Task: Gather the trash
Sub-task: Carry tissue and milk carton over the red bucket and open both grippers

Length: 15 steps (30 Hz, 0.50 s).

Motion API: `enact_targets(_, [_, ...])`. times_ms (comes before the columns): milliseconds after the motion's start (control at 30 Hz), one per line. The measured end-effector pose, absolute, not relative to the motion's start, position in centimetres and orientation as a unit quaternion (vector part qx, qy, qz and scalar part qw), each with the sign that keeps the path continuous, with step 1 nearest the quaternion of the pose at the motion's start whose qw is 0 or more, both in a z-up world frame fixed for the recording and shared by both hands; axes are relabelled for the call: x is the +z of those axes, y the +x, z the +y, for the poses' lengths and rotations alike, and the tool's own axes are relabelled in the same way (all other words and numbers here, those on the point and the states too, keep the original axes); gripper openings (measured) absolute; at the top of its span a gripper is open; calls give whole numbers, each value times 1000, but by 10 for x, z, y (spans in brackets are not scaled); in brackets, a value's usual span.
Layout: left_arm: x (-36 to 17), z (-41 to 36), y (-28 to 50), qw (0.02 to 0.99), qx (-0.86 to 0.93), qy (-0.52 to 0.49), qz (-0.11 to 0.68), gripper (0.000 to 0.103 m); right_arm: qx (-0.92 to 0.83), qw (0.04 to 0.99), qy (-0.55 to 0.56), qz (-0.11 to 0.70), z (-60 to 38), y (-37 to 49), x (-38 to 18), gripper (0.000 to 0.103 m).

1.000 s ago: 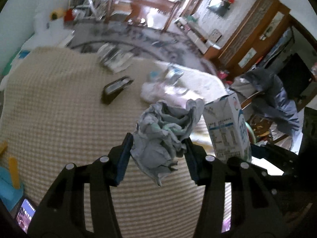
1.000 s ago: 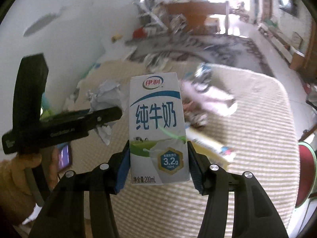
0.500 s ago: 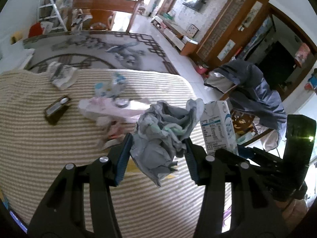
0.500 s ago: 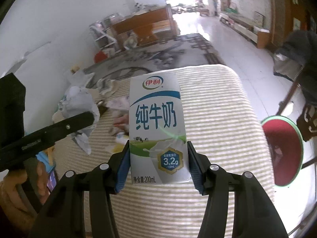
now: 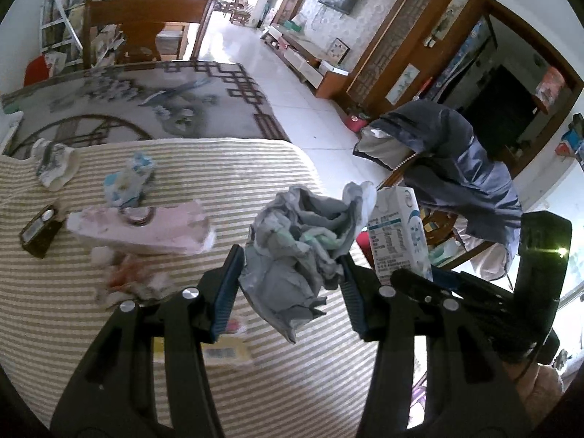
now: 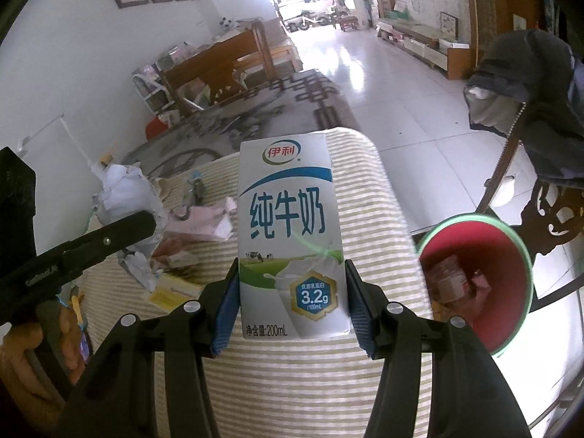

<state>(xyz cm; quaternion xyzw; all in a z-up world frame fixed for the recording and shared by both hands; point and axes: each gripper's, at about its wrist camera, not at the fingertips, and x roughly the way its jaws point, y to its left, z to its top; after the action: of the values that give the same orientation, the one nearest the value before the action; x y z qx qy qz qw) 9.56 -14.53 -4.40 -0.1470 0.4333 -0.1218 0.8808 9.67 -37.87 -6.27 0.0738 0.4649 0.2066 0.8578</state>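
White milk carton [image 6: 290, 233] x1: right tongs [image 6: 292, 314] pinching | crumpled paper [image 5: 299, 244] x1: left tongs [image 5: 290, 284] pinching

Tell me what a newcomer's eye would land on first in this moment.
First, the white-and-blue milk carton, upright and dead centre, clamped in the right gripper. Next, the crumpled grey paper wad pinched in the left gripper above the striped tablecloth. Then the red bin with a green rim, beside the table on the right.

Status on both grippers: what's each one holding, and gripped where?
Left gripper is shut on the crumpled paper wad, pinched across its middle. Right gripper is shut on the milk carton, upright, clamped on its lower side faces.
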Motion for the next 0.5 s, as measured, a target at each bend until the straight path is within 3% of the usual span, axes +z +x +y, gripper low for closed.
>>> enact_targets(500, [-59, -257, 135, 860, -184, -101, 466, 48, 114, 858, 145, 479, -501, 114, -86, 52])
